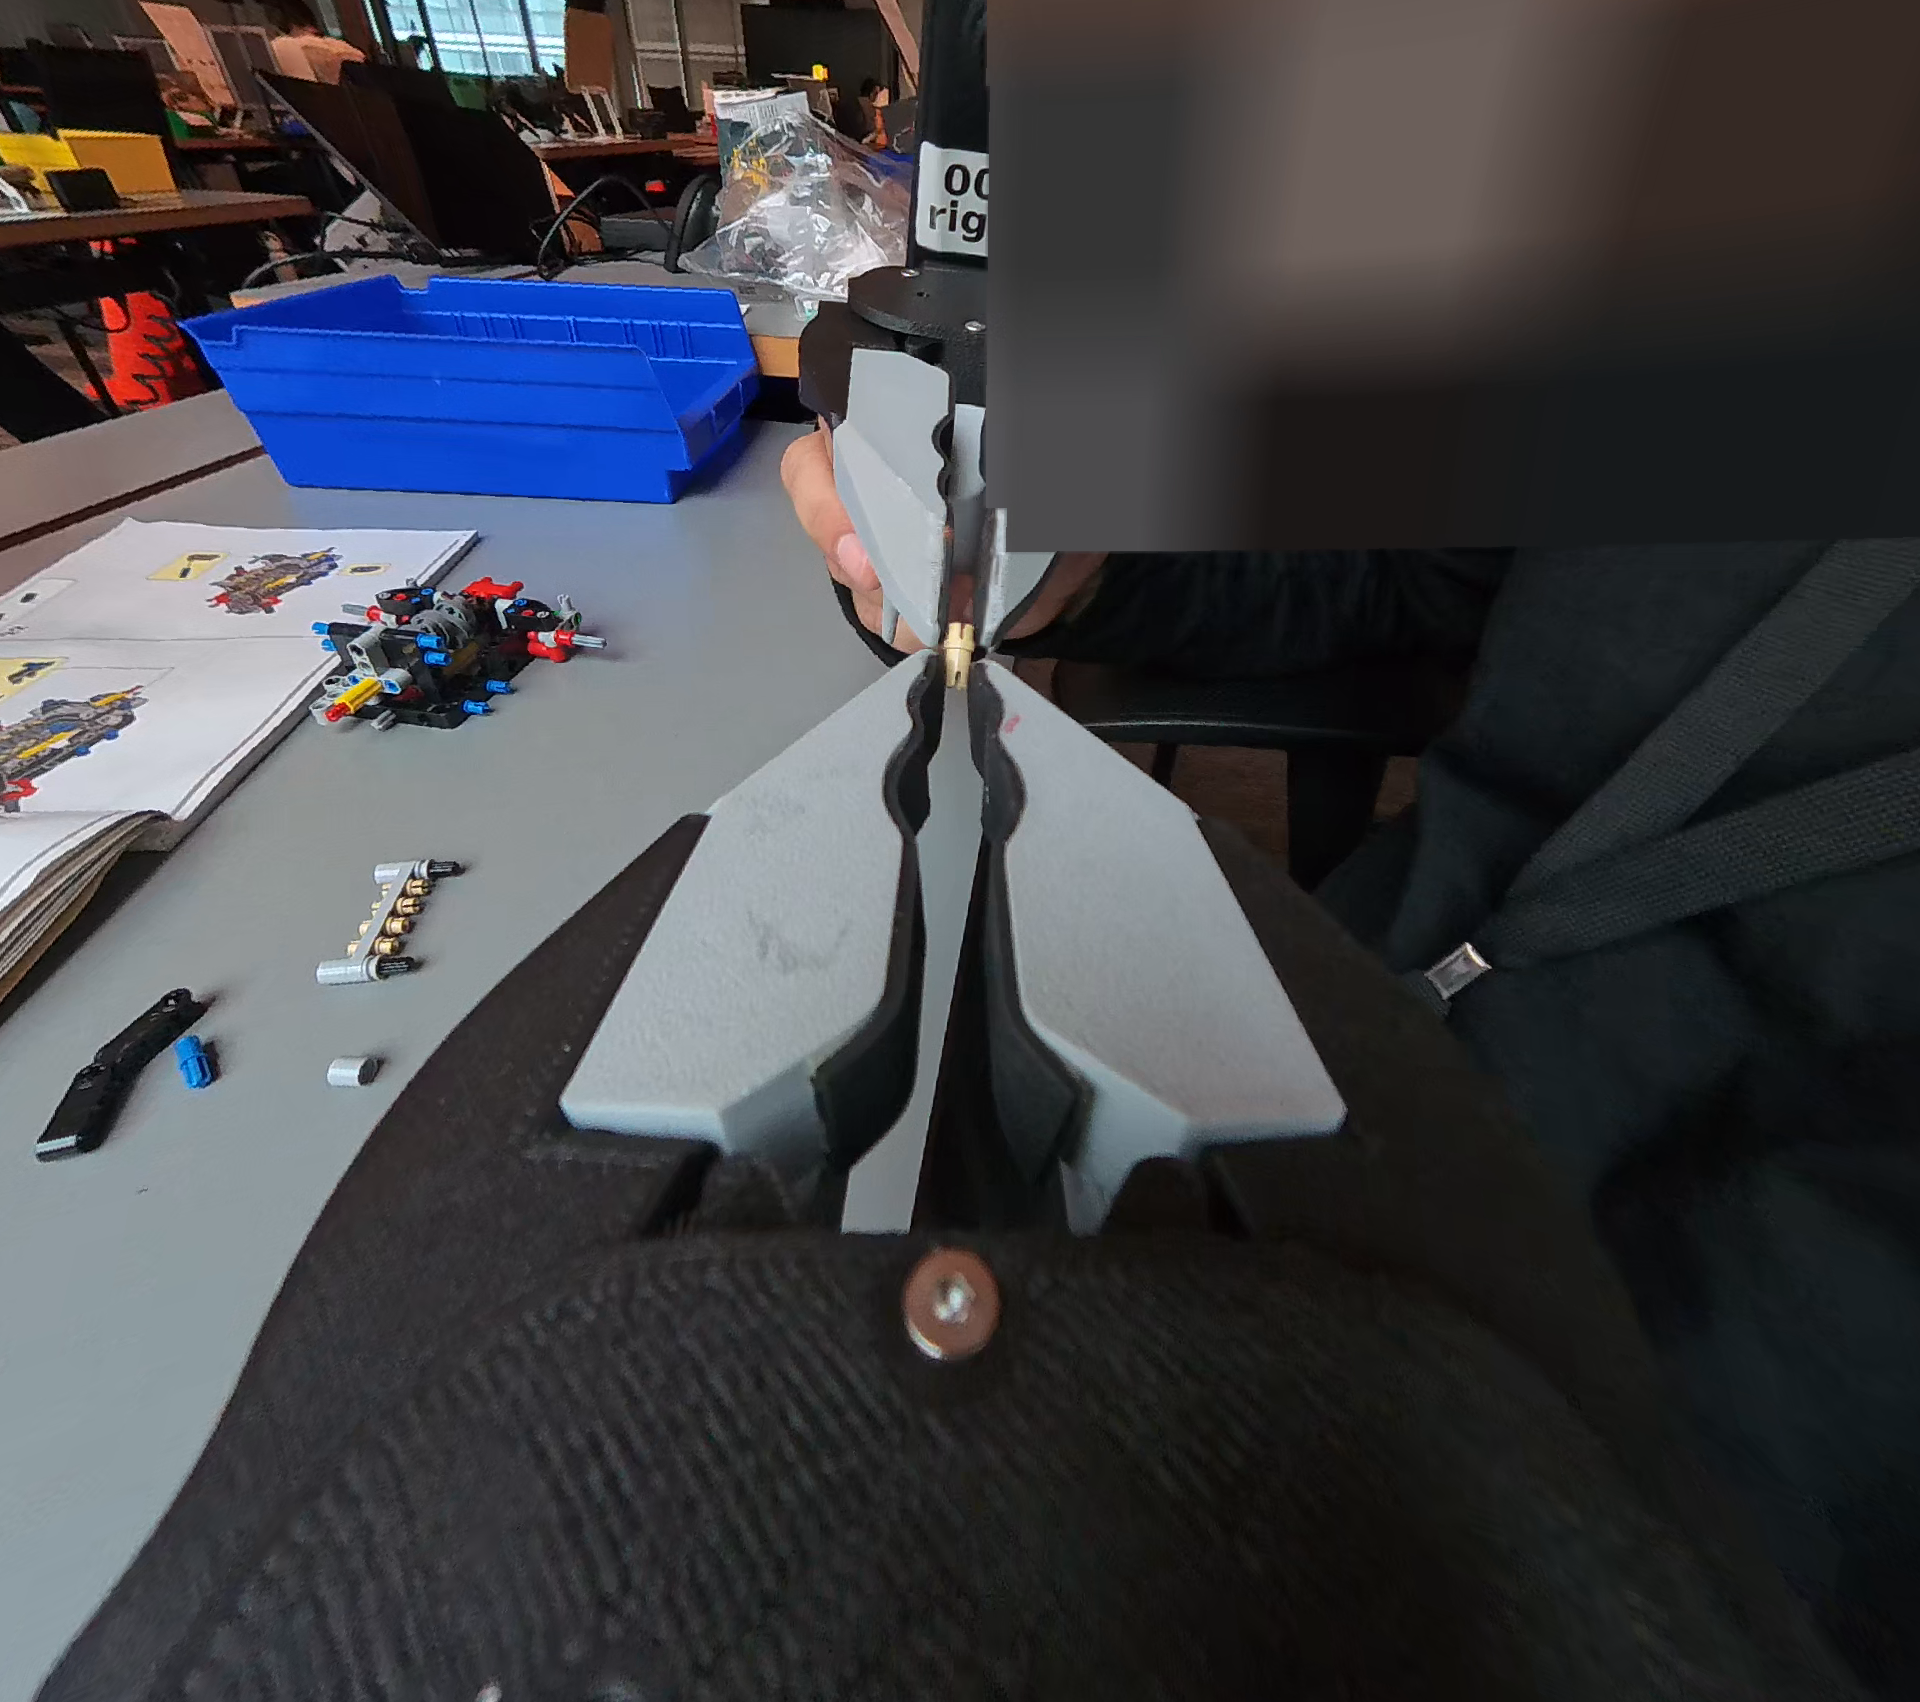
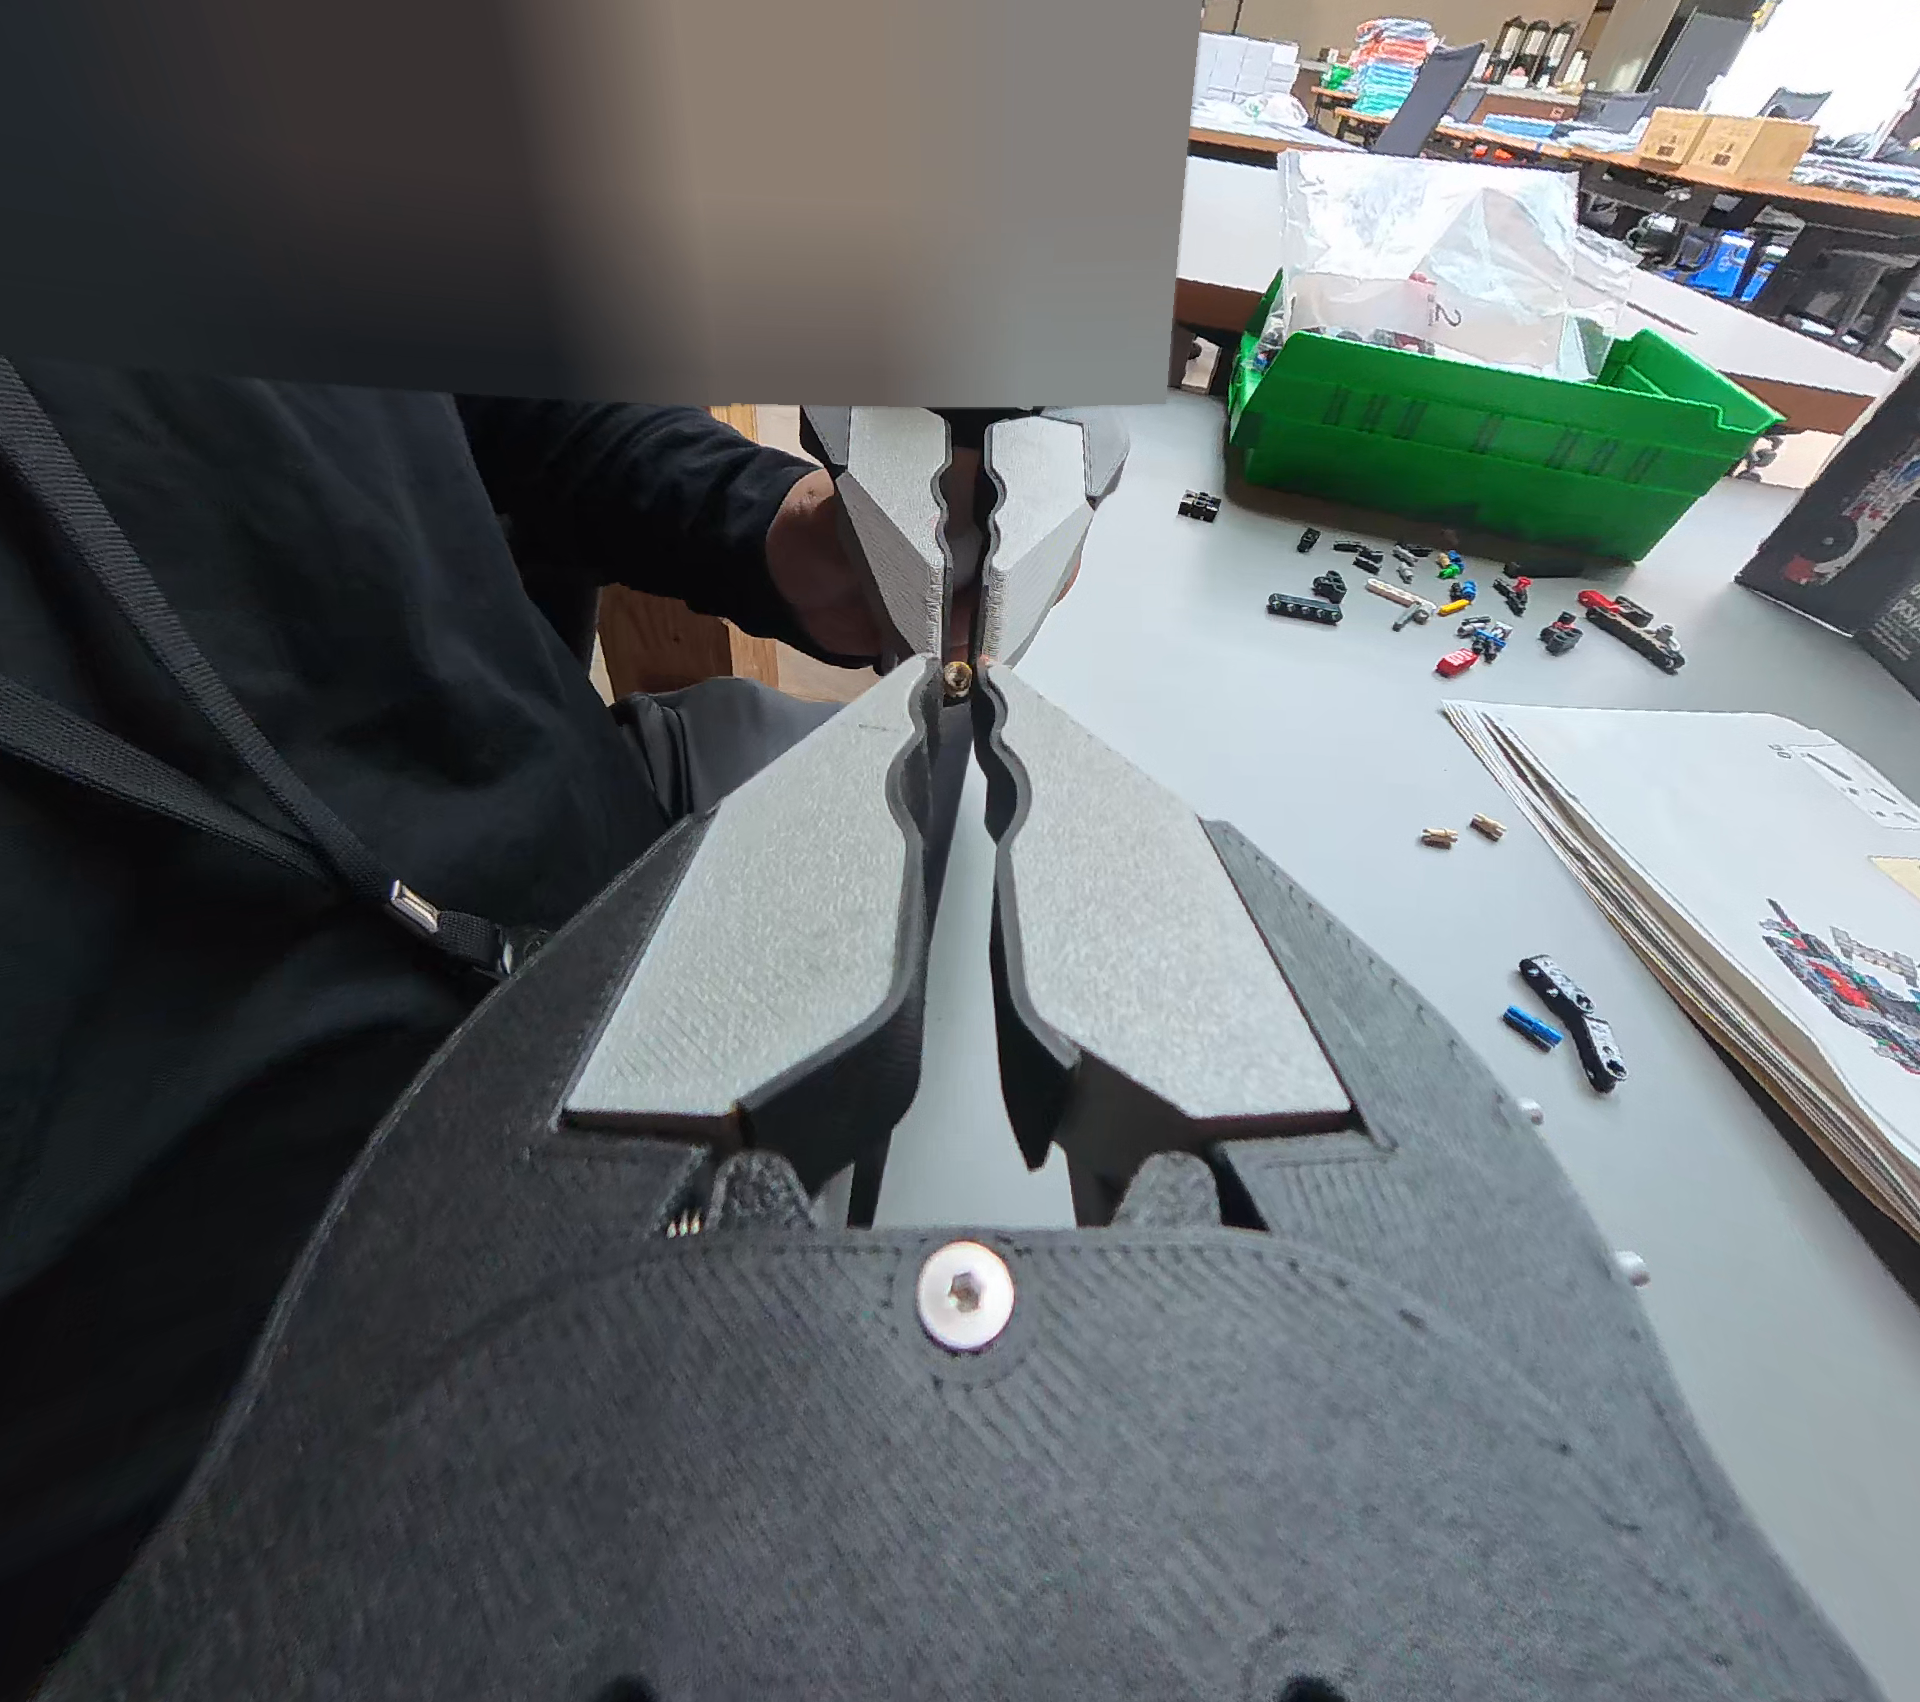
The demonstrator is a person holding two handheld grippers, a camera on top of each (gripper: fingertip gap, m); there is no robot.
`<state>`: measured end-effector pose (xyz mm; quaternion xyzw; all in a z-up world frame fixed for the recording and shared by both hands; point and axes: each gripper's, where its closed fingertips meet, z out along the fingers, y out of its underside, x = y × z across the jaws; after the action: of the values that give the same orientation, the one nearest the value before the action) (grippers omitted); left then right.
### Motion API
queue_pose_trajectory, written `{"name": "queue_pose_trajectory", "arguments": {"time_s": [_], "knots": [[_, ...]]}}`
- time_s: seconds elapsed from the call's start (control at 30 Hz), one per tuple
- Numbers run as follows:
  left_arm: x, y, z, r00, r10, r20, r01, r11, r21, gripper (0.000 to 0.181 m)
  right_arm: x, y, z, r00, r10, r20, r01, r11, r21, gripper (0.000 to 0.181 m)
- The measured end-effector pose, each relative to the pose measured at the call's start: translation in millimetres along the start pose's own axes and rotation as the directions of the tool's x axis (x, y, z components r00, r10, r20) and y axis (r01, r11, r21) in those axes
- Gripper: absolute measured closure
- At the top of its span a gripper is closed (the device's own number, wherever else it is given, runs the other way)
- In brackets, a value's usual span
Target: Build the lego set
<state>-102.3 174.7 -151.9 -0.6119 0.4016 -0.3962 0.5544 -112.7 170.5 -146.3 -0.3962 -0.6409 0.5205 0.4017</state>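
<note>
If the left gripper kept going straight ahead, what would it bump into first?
Probably the right gripper. The left gripper points tip-to-tip at it, with a small tan pin pinched between them, so there is hardly any room to move.

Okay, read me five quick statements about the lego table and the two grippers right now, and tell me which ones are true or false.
1. A small tan pin is pinched at the tips of the left gripper. True.
2. The blue bin holds a clear plastic bag. False: the bag sits in the green bin; no bag shows in the blue one.
3. The two grippers meet tip to tip above the table edge, with the right gripper at the same pin. True.
4. The partly built model sits on top of the open instruction booklet. False: it rests on the grey table beside the booklet.
5. Two loose tan pins lie on the table near the booklet. True.
</note>
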Motion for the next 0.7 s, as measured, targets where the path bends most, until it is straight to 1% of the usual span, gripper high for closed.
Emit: {"name": "queue_pose_trajectory", "arguments": {"time_s": [0.3, 0.5, 0.63, 0.7], "knots": [[-0.6, -0.5, 0.1, 1.000, -0.010, 0.004, 0.010, 1.000, 0.008, 0.179, 1.7, 0.2, -0.1, 0.999, -0.030, -0.026, 0.029, 1.000, -0.008, 0.181], [-2.2, 1.1, 0.2, 0.999, -0.032, 0.003, 0.032, 0.999, 0.011, 0.179, 3.0, 1.4, 0.8, 0.992, -0.105, -0.068, 0.103, 0.994, -0.030, 0.180], [-1.4, 2.1, 0.2, 1.000, -0.029, 0.000, 0.029, 1.000, 0.005, 0.179, 0.0, 2.1, 2.4, 0.997, -0.073, -0.036, 0.072, 0.997, -0.026, 0.175], [-0.5, 2.0, 0.3, 1.000, -0.031, -0.004, 0.031, 1.000, 0.006, 0.179, 1.1, 2.1, 2.1, 0.997, -0.072, -0.042, 0.071, 0.997, -0.022, 0.179]]}}
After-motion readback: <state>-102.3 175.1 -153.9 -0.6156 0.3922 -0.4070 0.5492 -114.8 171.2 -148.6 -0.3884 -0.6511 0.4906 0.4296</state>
